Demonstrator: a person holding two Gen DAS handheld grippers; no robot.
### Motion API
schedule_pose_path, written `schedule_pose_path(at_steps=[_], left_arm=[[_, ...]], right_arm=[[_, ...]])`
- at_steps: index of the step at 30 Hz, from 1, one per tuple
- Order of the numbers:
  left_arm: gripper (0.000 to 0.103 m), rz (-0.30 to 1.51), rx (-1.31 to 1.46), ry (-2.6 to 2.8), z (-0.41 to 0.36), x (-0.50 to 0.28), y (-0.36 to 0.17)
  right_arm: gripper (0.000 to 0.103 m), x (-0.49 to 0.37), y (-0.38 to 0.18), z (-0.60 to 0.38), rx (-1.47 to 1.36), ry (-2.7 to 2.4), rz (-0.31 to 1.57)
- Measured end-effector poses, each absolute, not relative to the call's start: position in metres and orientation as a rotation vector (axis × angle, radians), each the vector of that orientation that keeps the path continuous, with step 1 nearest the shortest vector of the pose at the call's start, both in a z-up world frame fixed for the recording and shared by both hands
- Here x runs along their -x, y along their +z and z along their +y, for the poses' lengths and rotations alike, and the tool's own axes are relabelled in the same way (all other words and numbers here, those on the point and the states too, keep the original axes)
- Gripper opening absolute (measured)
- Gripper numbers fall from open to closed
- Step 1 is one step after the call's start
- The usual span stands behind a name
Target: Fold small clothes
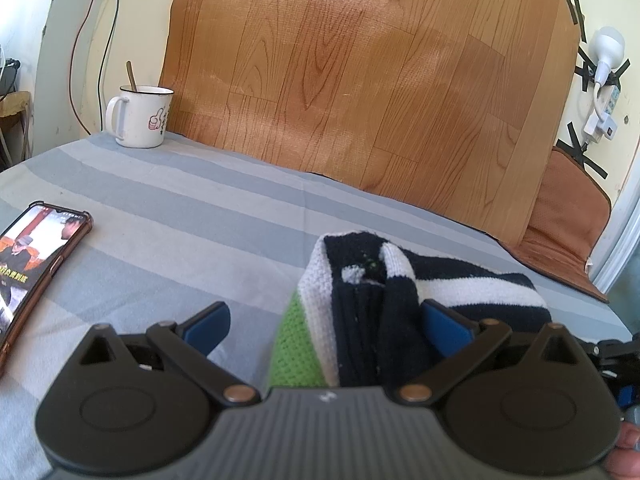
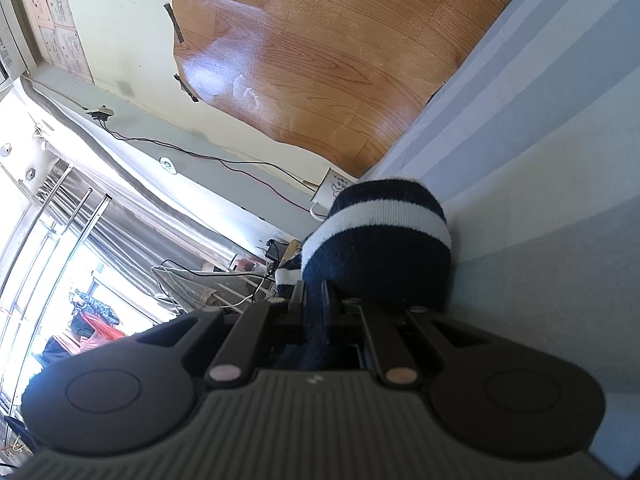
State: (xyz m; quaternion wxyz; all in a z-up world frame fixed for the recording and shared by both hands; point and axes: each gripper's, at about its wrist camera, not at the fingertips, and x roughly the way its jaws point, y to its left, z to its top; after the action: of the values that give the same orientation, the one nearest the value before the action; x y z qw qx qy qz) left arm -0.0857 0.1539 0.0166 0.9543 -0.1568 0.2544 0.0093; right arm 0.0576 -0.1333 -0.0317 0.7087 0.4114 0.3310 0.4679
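Observation:
A small sock, striped navy and white with a green patch, lies bunched on the grey striped sheet. My left gripper is open wide around it. The sock sits between the blue pads, close against the right-hand pad and apart from the left one. In the right wrist view the picture is rolled sideways. There my right gripper is shut on a dark fold of the same sock, whose striped end bulges out beyond the fingertips against the sheet.
A white mug with a spoon stands at the sheet's far left corner. A phone with its screen lit lies at the left. A wood-pattern sheet covers the wall behind, with a brown cushion and a power strip to the right.

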Motion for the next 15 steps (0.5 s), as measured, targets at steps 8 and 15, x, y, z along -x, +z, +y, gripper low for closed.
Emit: schedule_pose_path(at_steps=[8, 15], left_arm=[[0.103, 0.518, 0.329, 0.014, 0.1560, 0.0857, 0.0155], [0.103, 0.517, 0.328, 0.014, 0.1559, 0.0857, 0.0154]], right_arm=[[0.010, -0.0575, -0.0318, -0.1333, -0.913, 1.039, 0.734], [0.010, -0.0575, -0.0319, -0.1332, -0.914, 1.039, 0.734]])
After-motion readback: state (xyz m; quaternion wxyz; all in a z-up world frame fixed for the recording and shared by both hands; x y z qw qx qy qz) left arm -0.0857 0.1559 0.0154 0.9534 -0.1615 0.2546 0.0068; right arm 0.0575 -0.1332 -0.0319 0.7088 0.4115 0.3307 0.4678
